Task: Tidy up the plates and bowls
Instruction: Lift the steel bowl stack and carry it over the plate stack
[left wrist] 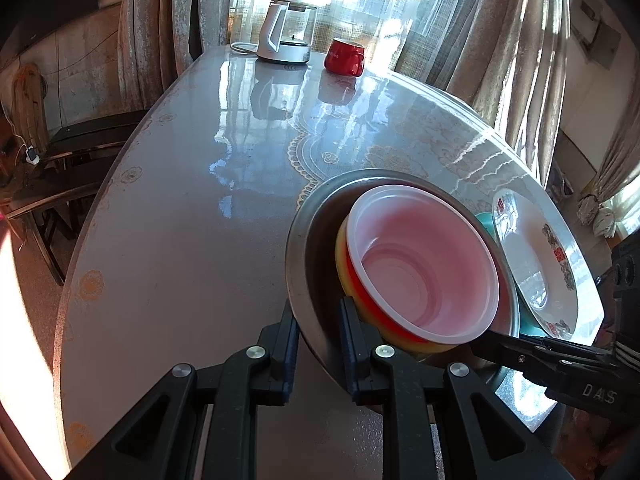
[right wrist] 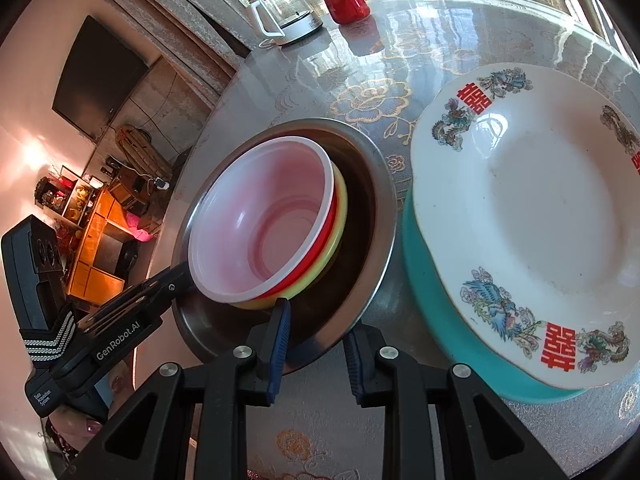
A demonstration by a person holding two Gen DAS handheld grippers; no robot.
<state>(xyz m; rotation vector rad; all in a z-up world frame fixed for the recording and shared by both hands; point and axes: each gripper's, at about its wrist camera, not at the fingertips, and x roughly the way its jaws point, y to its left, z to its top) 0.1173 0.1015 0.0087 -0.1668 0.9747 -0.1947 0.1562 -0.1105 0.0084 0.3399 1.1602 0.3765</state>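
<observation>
A steel bowl [left wrist: 304,264] [right wrist: 372,184] is tilted above the table, with a red bowl [left wrist: 424,260] [right wrist: 264,220] nested in a yellow bowl [left wrist: 344,276] [right wrist: 340,216] inside it. My left gripper [left wrist: 318,340] is shut on the steel bowl's near rim; it also shows in the right wrist view [right wrist: 178,274]. My right gripper [right wrist: 316,338] is shut on the opposite rim and shows at the right of the left wrist view [left wrist: 486,340]. A white patterned plate [right wrist: 532,216] [left wrist: 532,264] lies on a teal plate [right wrist: 432,292] to the right.
A glass kettle [left wrist: 286,32] [right wrist: 284,12] and a red mug [left wrist: 344,56] [right wrist: 347,3] stand at the table's far end. The round table [left wrist: 180,208] has a glossy patterned cover. Curtains hang behind. A dark bench [left wrist: 84,140] stands left.
</observation>
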